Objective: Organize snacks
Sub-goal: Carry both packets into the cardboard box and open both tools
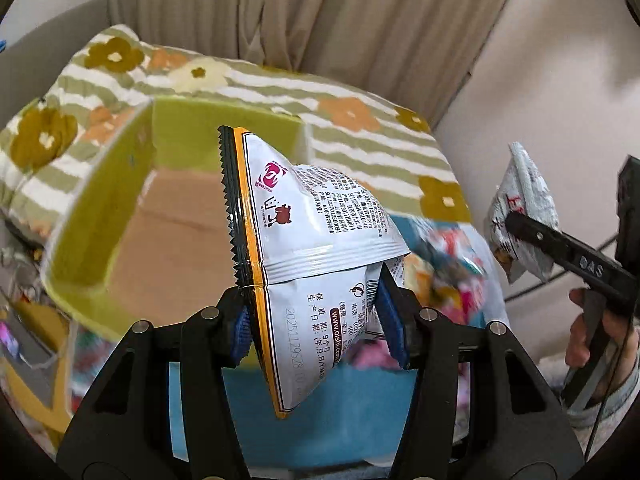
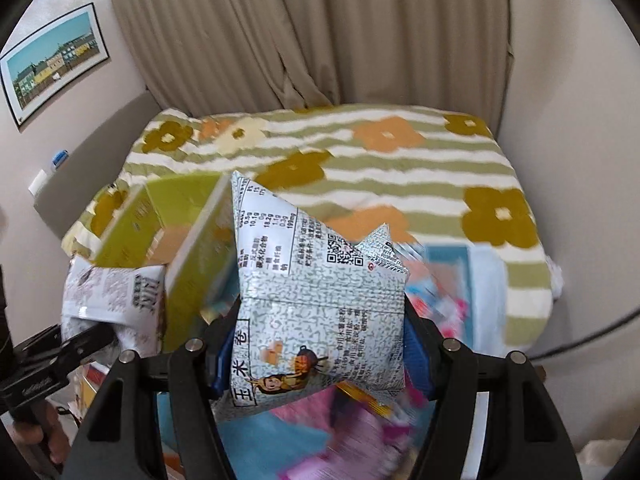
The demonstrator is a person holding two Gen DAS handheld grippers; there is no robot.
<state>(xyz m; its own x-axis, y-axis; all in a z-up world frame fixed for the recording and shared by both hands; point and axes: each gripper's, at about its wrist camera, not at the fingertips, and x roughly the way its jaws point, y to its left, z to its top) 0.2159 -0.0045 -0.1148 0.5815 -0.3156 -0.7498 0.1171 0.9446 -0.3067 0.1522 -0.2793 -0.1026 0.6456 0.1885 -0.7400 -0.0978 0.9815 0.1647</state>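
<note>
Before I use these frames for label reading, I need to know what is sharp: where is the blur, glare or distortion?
Left wrist view: the white snack bag in the left gripper is sharp, its print readable; the green box and lower clutter are motion-blurred.
Right wrist view: the speckled snack bag in the right gripper is fairly sharp; the floral blanket smears.
Both views bow at the edges; no strong glare.

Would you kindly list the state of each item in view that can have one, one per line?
left gripper: shut on the white snack bag
white snack bag: sealed, held in the air
right gripper: shut on the silver snack bag
silver snack bag: sealed, held in the air
green box: open, nothing visible inside
curtains: drawn
</note>
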